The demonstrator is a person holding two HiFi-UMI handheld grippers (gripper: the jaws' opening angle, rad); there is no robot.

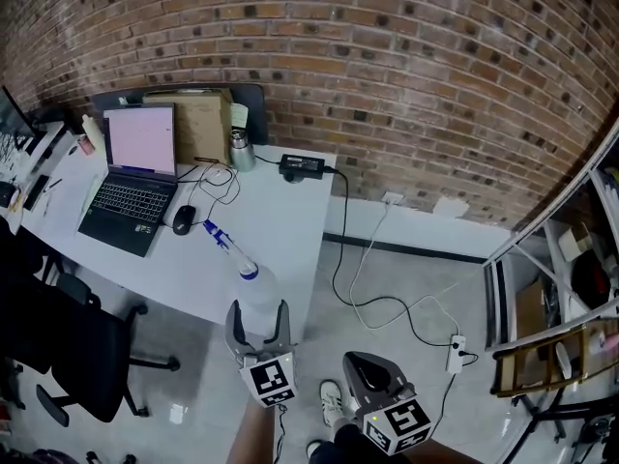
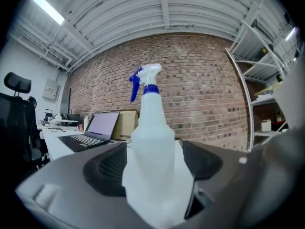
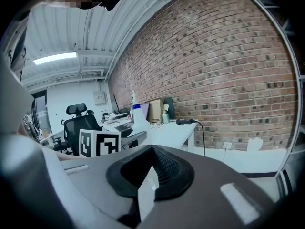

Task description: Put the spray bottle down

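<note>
A translucent white spray bottle (image 1: pixel 254 296) with a blue trigger head stands upright at the near right corner of the white table (image 1: pixel 290 220). My left gripper (image 1: pixel 258 323) is shut on the spray bottle's body, one jaw on each side. In the left gripper view the spray bottle (image 2: pixel 151 142) fills the gap between the dark pads (image 2: pixel 107 168). Whether its base touches the table is hidden. My right gripper (image 1: pixel 373 373) hangs lower right over the floor. In its own view the right gripper (image 3: pixel 151 171) is shut with nothing between the jaws.
An open laptop (image 1: pixel 131 177), a mouse (image 1: pixel 182 220), a cardboard box (image 1: pixel 198 119), a metal flask (image 1: pixel 239 150) and a power adapter (image 1: pixel 302 165) sit farther back on the table. A black office chair (image 1: pixel 58 346) stands left. Cables (image 1: pixel 387 307) trail across the floor; shelving (image 1: pixel 556 346) stands right.
</note>
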